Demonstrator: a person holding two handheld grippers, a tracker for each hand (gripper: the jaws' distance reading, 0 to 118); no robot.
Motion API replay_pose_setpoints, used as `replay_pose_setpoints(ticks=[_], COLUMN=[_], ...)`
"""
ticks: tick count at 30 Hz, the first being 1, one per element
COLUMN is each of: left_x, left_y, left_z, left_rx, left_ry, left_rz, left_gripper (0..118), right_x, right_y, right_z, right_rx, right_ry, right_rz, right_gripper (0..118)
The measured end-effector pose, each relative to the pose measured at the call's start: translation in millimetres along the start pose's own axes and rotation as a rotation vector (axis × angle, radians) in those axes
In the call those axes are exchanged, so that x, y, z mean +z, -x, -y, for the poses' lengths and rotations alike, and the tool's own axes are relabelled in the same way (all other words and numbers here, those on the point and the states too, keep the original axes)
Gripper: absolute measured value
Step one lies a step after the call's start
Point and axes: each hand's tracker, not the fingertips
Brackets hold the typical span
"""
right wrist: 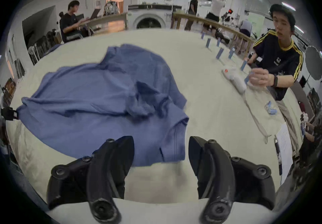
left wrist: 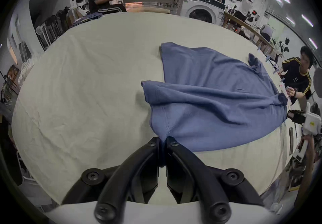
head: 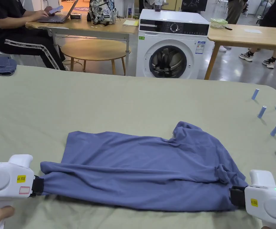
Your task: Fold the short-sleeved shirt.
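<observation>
My left gripper [left wrist: 163, 140] is clamped on a bunched edge of the blue shirt [head: 146, 170] at the lower left of the head view. My right gripper [right wrist: 161, 151] has its jaws wide apart, the shirt's corner lying between them, nothing pinched. The shirt sprawls across the lower middle of the green table [head: 104, 101], rumpled, 1 loose lengthwise fold at best. I judge the folding barely begun: sleeves and the crosswise folds remain.
</observation>
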Motion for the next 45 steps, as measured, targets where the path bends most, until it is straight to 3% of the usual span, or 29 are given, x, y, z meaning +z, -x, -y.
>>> replay_pose_setpoints(ticks=[3,4,5,6,7,9,12,17,28,36,45], left_x=[-3,-4,-5,-6,-8,-9,-10,8,75,76,25], left_y=[-1,-1,-1,-1,0,0,0,-1,8,30,35], left_z=[2,3,4,5,5,8,10,2,-14,46,101], left_rx=[-0.002,-0.002,-0.003,-0.004,-0.002,0.001,-0.007,-0.015,-0.052,-0.06,-0.037], left_ry=[0.005,0.009,0.01,0.011,0.014,0.014,0.014,-0.025,-0.124,-0.059,0.049], left_rz=[-0.007,-0.01,-0.011,-0.011,-0.013,-0.013,-0.019,-0.014,-0.004,0.007,-0.026], left_gripper=[1,1,1,1,1,1,1,1,1,1,1], right_x=[-28,-35,-40,-39,-37,-34,-34,3,87,105,58], right_y=[-6,-7,-7,-6,-5,-4,-6,7,6,3,12], right_z=[6,8,11,13,14,11,8,-5,-35,31,101], right_rx=[0.015,0.022,0.022,-0.001,0.003,0.006,-0.004,0.063,0.075,0.091,0.082], right_ry=[0.088,0.119,0.133,0.108,0.099,0.099,0.11,0.05,-0.017,0.067,0.185], right_rz=[0.002,-0.003,-0.042,-0.088,-0.058,-0.074,-0.093,-0.051,-0.037,-0.053,0.004], right_gripper=[67,60,44,39,36,6,4,4,4,4,4])
